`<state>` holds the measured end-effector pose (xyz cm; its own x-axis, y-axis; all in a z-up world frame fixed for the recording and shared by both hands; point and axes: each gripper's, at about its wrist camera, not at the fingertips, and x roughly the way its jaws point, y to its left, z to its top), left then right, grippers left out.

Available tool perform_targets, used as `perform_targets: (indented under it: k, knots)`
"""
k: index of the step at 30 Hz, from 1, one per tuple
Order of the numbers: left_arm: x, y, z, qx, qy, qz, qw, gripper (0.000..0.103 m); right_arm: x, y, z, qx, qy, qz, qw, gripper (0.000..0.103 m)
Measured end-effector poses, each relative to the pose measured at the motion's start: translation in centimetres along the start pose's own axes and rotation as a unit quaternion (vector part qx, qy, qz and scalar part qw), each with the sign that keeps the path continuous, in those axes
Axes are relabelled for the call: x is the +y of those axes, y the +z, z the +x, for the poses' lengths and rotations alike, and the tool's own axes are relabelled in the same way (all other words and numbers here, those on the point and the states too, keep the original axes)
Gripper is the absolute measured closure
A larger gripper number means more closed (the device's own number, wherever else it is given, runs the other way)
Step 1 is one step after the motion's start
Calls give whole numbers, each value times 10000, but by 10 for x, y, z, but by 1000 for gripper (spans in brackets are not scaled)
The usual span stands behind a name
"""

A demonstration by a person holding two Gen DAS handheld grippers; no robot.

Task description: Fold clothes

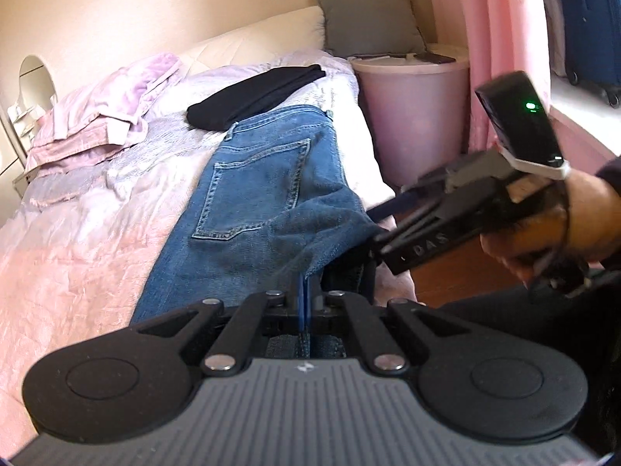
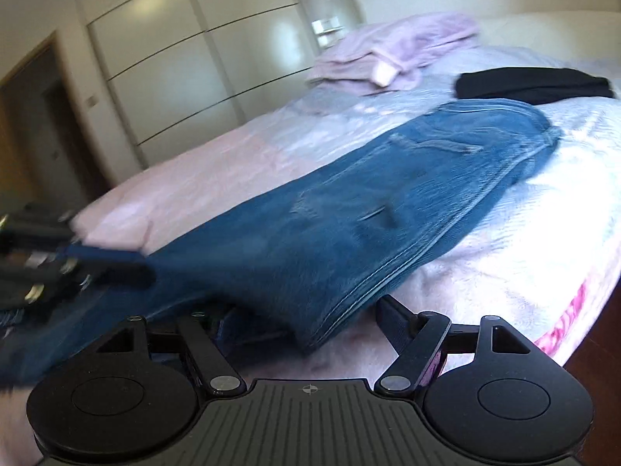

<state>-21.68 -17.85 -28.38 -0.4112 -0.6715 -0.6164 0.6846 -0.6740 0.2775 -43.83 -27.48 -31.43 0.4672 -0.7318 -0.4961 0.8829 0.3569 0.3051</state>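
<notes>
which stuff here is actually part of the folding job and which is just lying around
In the job:
- blue jeans, spread on the bed
- left gripper, jaws shut on the jeans' near edge
- right gripper, jaws wide, set around a fold of the jeans

Lying about:
- black garment
- lilac clothes pile
- grey pillow
- pink tub
- blue suitcase

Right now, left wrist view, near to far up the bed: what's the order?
Closed left gripper pinching the blue denim jeans → black folded garment → white pillow → grey square cushion.
</notes>
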Motion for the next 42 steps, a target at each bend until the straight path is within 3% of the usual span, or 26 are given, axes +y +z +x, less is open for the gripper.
perform_targets:
  k: [3, 5, 8, 15, 17, 19, 21, 24, 27, 30, 32, 36, 42]
  knots:
    - [-21, -7, 13, 128, 115, 623, 9979, 101, -2, -4, -14, -151, -565, -672, 9960, 33]
    - [-36, -12, 24, 243, 182, 1064, 9939, 101, -3, -9, -30, -225, -778, -1157, 9900, 42]
    - [-54, -22, 43, 457, 296, 1580, 9859, 101, 2, -15, -37, -108, -927, -1869, 9779, 46]
    - [-52, -30, 51, 507, 303, 1461, 9875, 99, 25, -15, -29, 388, -1093, -3761, 9193, 46]
    - [-51, -28, 50, 533, 330, 1446, 9875, 99, 18, -15, -31, 436, -972, -3579, 9277, 46]
    - [-51, -29, 44, 596, 344, 1428, 9874, 98, 9, -11, -41, 399, -851, -3106, 9459, 46]
    - [-53, -33, 35, 704, 377, 1409, 9868, 95, 3, -12, -52, 419, -803, -2791, 9560, 46]
    - [-53, -45, 15, 830, 555, 1241, 9872, 95, 0, -15, -65, 434, -949, -2598, 9600, 46]
    - [-45, -56, -13, 861, 906, 696, 9897, 92, 3, -13, -91, 210, -686, -2312, 9703, 46]
    - [-36, -75, -45, 1053, 1354, 126, 9851, 89, 20, -10, -102, 14, -279, -2339, 9719, 46]
    - [-32, -91, -68, 1214, 1671, -251, 9781, 88, 34, -8, -103, -44, 50, -2361, 9717, 46]
    - [-31, -126, -123, 1602, 2430, -904, 9524, 88, 72, -10, -100, -72, 806, -2618, 9617, 46]
    - [-41, -179, -204, 2001, 3395, -1661, 9039, 79, 148, -27, -96, 84, 1967, -3277, 9240, 45]
